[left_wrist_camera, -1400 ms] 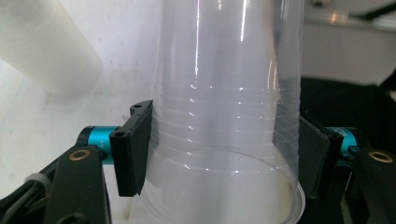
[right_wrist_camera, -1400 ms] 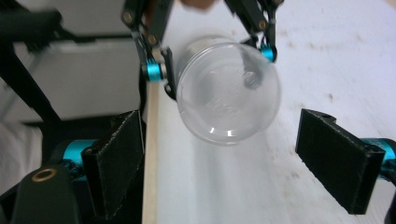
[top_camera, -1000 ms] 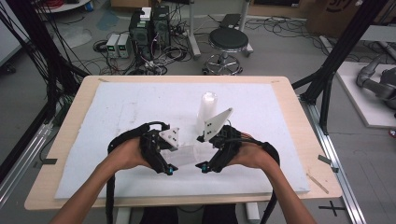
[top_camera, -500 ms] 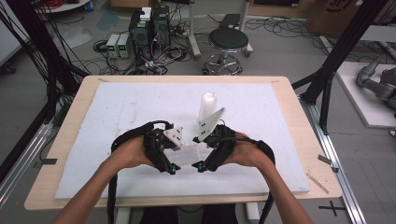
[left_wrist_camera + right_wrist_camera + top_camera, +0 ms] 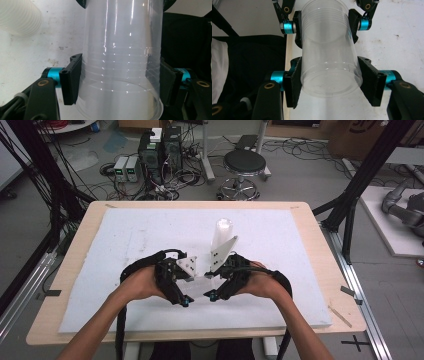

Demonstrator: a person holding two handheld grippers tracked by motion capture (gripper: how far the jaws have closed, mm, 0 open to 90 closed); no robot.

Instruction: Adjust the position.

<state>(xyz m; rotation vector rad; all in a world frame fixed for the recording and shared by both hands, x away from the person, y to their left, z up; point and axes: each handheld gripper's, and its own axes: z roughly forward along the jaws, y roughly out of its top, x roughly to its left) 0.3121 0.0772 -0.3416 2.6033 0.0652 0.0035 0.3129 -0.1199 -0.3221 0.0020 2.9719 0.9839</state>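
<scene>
A clear plastic cup point(image 5: 329, 62) lies level in the air between my two grippers, just above the white mat point(image 5: 125, 235). My right gripper point(image 5: 329, 82) is shut on its closed base end. My left gripper point(image 5: 119, 82) is shut on its ribbed part near the rim point(image 5: 117, 112); the left gripper point(image 5: 325, 27) is also seen at the far end of the cup in the right gripper view. In the high view the left gripper point(image 5: 186, 292) and right gripper point(image 5: 212, 287) face each other near the table's front middle. I cannot tell whether a second cup is nested inside.
A white stack of cups point(image 5: 221, 232) stands upright on the mat just beyond the right hand; its ribbed side point(image 5: 20, 15) is also in the left gripper view. The table's front edge point(image 5: 200, 336) lies close below the forearms. A stool point(image 5: 244, 167) and electronics stand on the floor behind.
Both hands have drawn closer together, the right one shifting left. The white stack of cups has stayed in place.
</scene>
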